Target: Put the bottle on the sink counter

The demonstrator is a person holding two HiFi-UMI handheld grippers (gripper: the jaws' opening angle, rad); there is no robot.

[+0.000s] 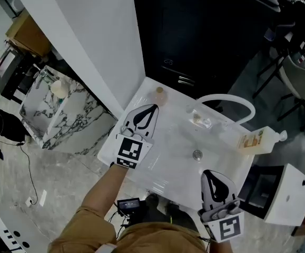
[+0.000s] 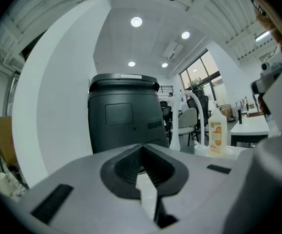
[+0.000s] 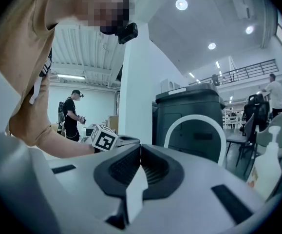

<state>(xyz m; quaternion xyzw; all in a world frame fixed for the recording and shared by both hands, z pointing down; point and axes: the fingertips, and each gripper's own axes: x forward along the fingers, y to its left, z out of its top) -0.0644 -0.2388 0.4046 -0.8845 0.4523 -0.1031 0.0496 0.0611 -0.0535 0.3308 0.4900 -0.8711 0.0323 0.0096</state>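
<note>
- Right gripper [image 1: 206, 173], grey shell with black fingers: closest to the person, over the near-right edge of the glossy white sink bench [image 1: 157, 167]. Fingers pressed together, nothing between them.
- Left gripper [image 1: 154, 107], same build: further in, over the bench's left side, on a bare forearm with a tan sleeve [image 1: 97, 215]. Fingers pressed together too, nothing pinched.
- Round metal drain [image 1: 197, 154] sits in the basin, between the two grippers.
- Small round beige-topped item [image 1: 160, 95] stands at the bench's back-left corner, just past the left fingertips. Can't tell what it is.
- White arched tap [image 1: 231, 101] runs along the back edge.
- Pale plastic bottle [image 1: 257, 140] with an orange label and a white cap stands upright on the bench's far-right corner. It is just beside the tap's base, well apart from both grippers.
- Behind the bench is a tall dark grey bin with a rounded lid [image 2: 123, 113]. A white pillar [image 1: 89, 36] is on its left.
- Left of the pillar is a white marble-pattern block [image 1: 62, 115].
- Far back is another person in dark clothes [image 3: 72, 113], and chairs to the right.
</note>
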